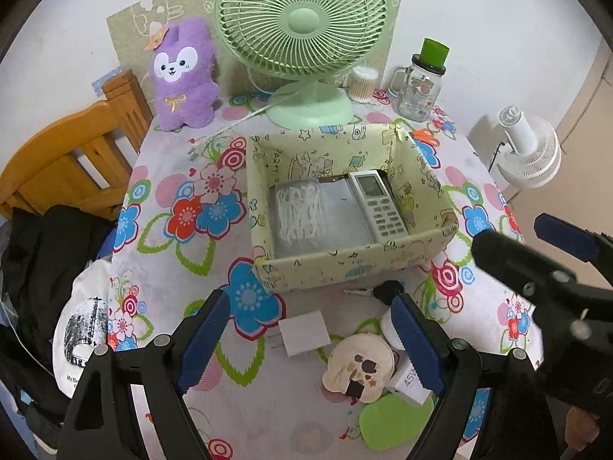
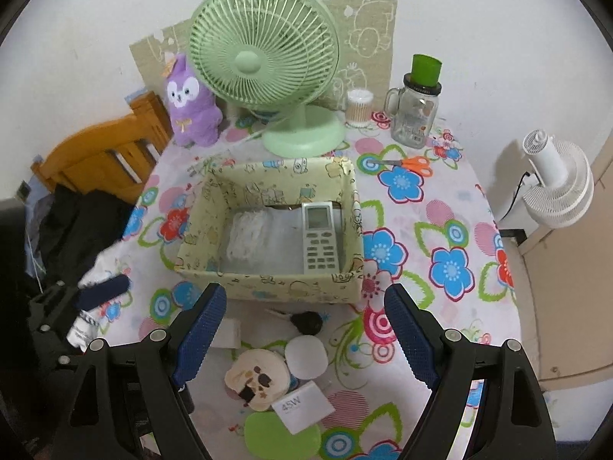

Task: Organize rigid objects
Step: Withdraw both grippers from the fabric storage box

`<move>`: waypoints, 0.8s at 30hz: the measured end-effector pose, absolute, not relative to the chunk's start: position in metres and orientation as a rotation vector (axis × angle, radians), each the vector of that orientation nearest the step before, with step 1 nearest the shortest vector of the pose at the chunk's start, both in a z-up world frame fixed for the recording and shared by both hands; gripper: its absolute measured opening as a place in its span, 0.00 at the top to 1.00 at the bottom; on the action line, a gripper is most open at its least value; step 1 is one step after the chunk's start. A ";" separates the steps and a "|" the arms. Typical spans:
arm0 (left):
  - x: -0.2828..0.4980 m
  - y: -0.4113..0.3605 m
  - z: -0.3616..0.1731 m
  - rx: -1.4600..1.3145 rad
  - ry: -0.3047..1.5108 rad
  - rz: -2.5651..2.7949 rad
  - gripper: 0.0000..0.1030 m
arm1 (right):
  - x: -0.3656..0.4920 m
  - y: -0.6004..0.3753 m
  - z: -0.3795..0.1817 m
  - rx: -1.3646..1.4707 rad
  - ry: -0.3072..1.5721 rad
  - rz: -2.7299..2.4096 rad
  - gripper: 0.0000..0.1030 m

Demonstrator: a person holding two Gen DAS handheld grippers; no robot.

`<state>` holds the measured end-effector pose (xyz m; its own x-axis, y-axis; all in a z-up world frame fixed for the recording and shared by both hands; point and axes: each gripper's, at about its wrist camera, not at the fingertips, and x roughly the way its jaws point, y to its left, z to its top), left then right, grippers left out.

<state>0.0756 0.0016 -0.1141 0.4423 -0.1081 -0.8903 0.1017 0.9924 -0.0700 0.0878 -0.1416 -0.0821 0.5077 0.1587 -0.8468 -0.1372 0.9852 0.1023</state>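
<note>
**Both claws released above the loose items at the table's near edge**

A yellow printed box (image 2: 268, 280) sits in the middle of the table (image 2: 440, 207), which is covered in a flowered cloth. Inside it a white remote control (image 2: 320, 235) lies along the right wall, and a clear bag of white pieces (image 2: 249, 237) lies on the left part of the floor.

Just outside the box's near wall lies a black-headed key (image 2: 304, 322). Closer to the table's near edge is a cluster: a small white plug (image 1: 304, 331), a round white case (image 2: 306, 356), a cream round disc with dark marks (image 2: 258, 377), a white charger marked 45W (image 2: 302, 410) and a flat green oval piece (image 2: 281, 437). The disc overlaps the green piece; the charger lies touching both.

The right gripper (image 2: 306, 337) hangs over this cluster, jaws spread wide with nothing between the pads. The left gripper (image 1: 310, 341) hangs over the same group, equally released and empty.

Toward the far edge stand a green desk fan (image 2: 264, 61), a purple plush toy (image 2: 191, 107) at the far left corner, a tub of cotton swabs (image 2: 359, 107) and a glass jar with a green cup on top (image 2: 415, 115). Orange-handled scissors (image 2: 410, 163) lie right of the box. A wooden chair (image 1: 65, 165) stands off the left edge, a white floor fan (image 2: 555, 188) off the right.
</note>
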 end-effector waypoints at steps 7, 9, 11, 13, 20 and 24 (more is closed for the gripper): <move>0.068 0.005 -0.125 -0.012 1.120 -0.144 0.15 | 0.075 -0.140 -0.092 0.022 1.023 0.165 0.16; 0.066 0.006 -0.129 -0.015 1.118 -0.140 0.15 | 0.072 -0.140 -0.097 0.021 1.026 0.164 0.16; 0.064 0.007 -0.133 -0.016 1.111 -0.131 0.15 | 0.068 -0.140 -0.102 0.020 1.029 0.165 0.16; 0.062 0.007 -0.139 -0.001 1.117 -0.127 0.15 | 0.066 -0.141 -0.107 0.023 1.030 0.168 0.16; 0.059 0.006 -0.160 0.022 1.148 -0.122 0.15 | 0.059 -0.143 -0.121 0.017 0.998 0.161 0.16; 0.059 0.009 -0.169 0.007 1.156 -0.114 0.15 | 0.058 -0.145 -0.128 0.021 0.988 0.165 0.16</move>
